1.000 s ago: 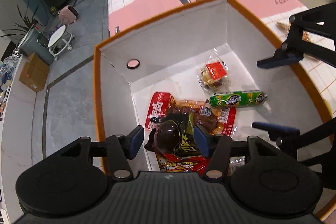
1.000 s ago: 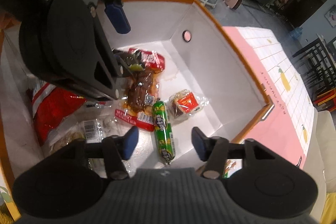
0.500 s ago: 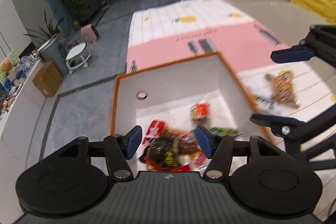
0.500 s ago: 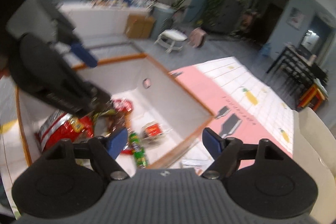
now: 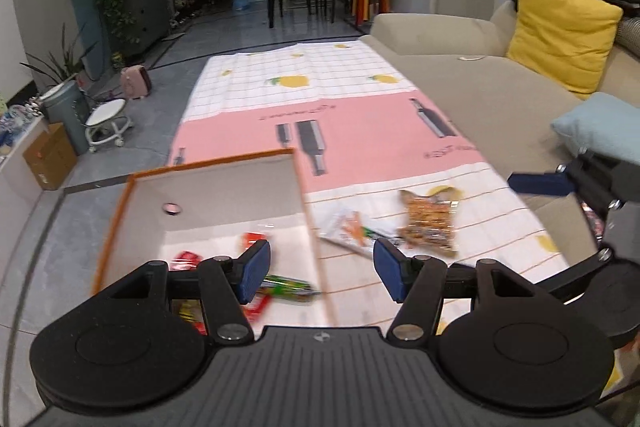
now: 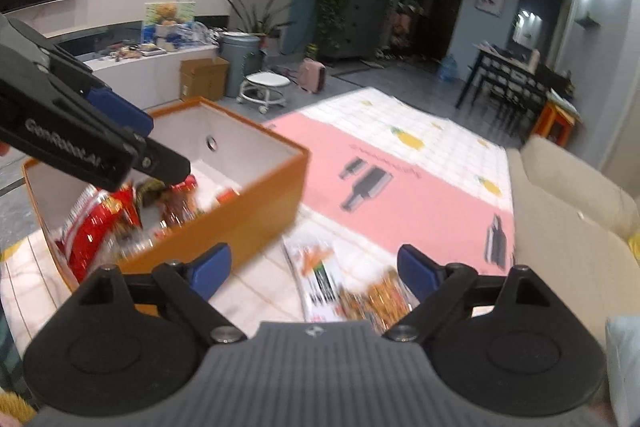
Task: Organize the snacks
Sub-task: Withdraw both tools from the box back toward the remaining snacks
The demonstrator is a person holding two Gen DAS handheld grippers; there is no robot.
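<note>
A low table is covered by a cloth [image 5: 360, 131] with a broad pink band printed with dark bottle shapes and a white grid with yellow pineapples. On its near end sits an open orange cardboard box with white inner walls [image 6: 248, 219]. Just beside the box on the white grid lies a flat clear-and-white snack packet with orange print [image 6: 320, 279], and next to that a clear bag of golden-brown snacks [image 5: 430, 223]; the two bags are close together, contact unclear.
</note>
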